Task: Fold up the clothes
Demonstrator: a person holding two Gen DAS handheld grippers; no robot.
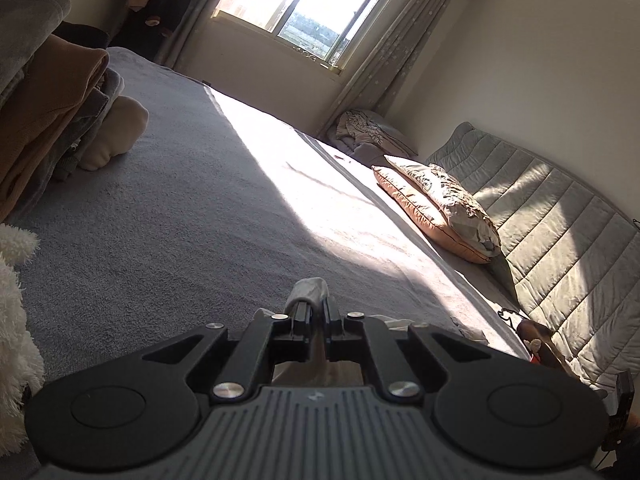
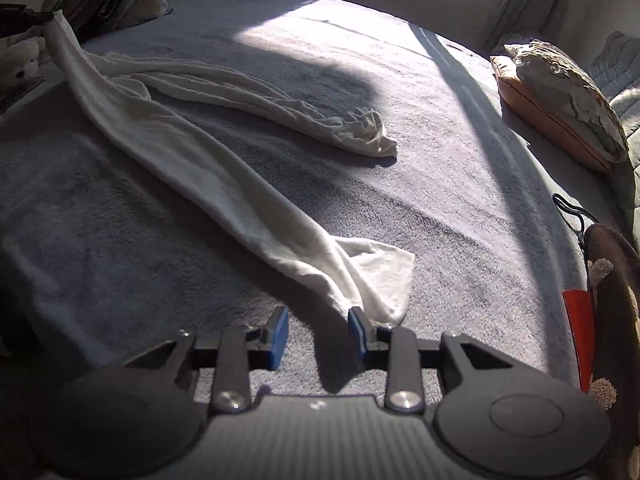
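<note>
A long white garment (image 2: pixel 180 152) lies twisted across the grey bed (image 2: pixel 440 160), one end bunched near the middle and another end reaching my right gripper (image 2: pixel 318 328). The right gripper is open, its blue pads (image 2: pixel 278 336) just short of that near cloth end, which touches the right pad. The garment's far end rises at the upper left to my left gripper (image 2: pixel 24 18). In the left wrist view the left gripper (image 1: pixel 316 304) is shut on a fold of white cloth (image 1: pixel 308 286) that pokes out past its fingertips, above the bed.
A pile of clothes (image 1: pixel 48 112) sits at the bed's far left, and something white and fluffy (image 1: pixel 12 320) lies at the left edge. Two pillows (image 1: pixel 440 212) lean by the quilted headboard (image 1: pixel 552 220). A brown patterned sleeve (image 2: pixel 616 320) is at the right.
</note>
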